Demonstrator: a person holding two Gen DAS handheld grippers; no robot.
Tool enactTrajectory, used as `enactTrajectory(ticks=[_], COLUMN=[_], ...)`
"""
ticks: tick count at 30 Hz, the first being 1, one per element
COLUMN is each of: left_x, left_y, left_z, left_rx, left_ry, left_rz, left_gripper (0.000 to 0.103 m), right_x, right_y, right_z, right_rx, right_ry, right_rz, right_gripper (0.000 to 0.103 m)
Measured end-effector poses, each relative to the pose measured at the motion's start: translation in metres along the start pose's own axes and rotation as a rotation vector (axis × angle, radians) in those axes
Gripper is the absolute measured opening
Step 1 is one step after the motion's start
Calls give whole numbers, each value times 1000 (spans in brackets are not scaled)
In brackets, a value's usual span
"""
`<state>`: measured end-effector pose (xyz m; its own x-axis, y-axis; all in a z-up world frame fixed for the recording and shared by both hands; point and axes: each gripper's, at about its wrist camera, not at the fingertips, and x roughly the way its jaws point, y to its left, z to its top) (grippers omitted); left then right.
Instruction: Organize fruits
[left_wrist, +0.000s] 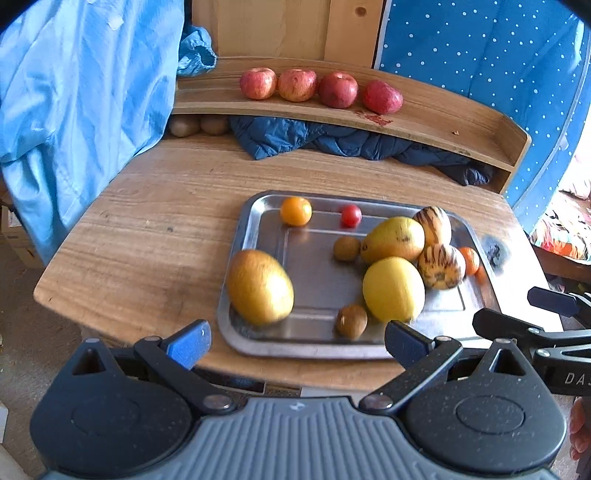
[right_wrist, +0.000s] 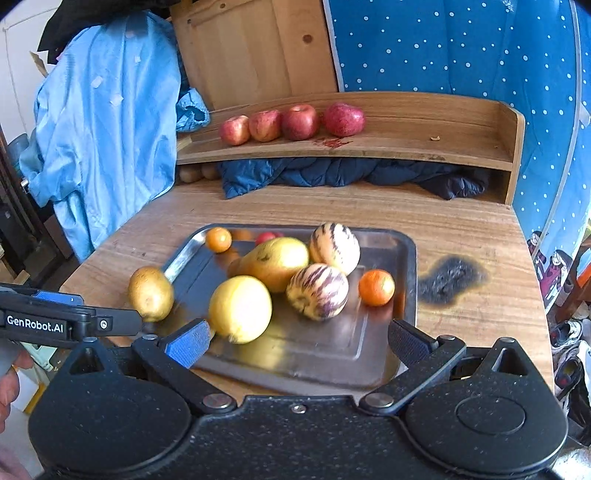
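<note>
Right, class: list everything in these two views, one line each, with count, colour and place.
apples: four, red, in a row on the shelf
tray: one, steel, on the table
yellow fruits: three large, on the tray
striped melons: two, cream and purple, tray's right side
oranges: two, small, far-left corner and right edge
tomato: one, red, far edge
kiwis: two, brown, on the tray
jacket: dark blue, under the shelf
cloth: light blue, hanging left
left gripper: open
right gripper: open
</note>
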<state>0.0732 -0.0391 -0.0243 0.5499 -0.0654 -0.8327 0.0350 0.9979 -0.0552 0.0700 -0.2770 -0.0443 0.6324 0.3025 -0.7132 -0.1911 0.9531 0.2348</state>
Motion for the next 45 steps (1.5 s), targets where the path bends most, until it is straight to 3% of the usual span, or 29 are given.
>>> enactTrajectory(ticks=[9, 25, 45], left_x=[-9, -36, -41], left_y=[5, 44, 62], left_z=[-9, -41, -49], left_rx=[20, 48, 71], left_ry=[-14, -57, -84], left_rz=[5, -75, -114], left_gripper=[102, 102, 102], right_x=[-15, -44, -50], right_y=[11, 53, 79], right_z=[-8, -35, -47], right_rx=[19, 77, 82], right_ry=[-22, -67, -77], right_rz=[-28, -163, -211], right_gripper=[102, 102, 102])
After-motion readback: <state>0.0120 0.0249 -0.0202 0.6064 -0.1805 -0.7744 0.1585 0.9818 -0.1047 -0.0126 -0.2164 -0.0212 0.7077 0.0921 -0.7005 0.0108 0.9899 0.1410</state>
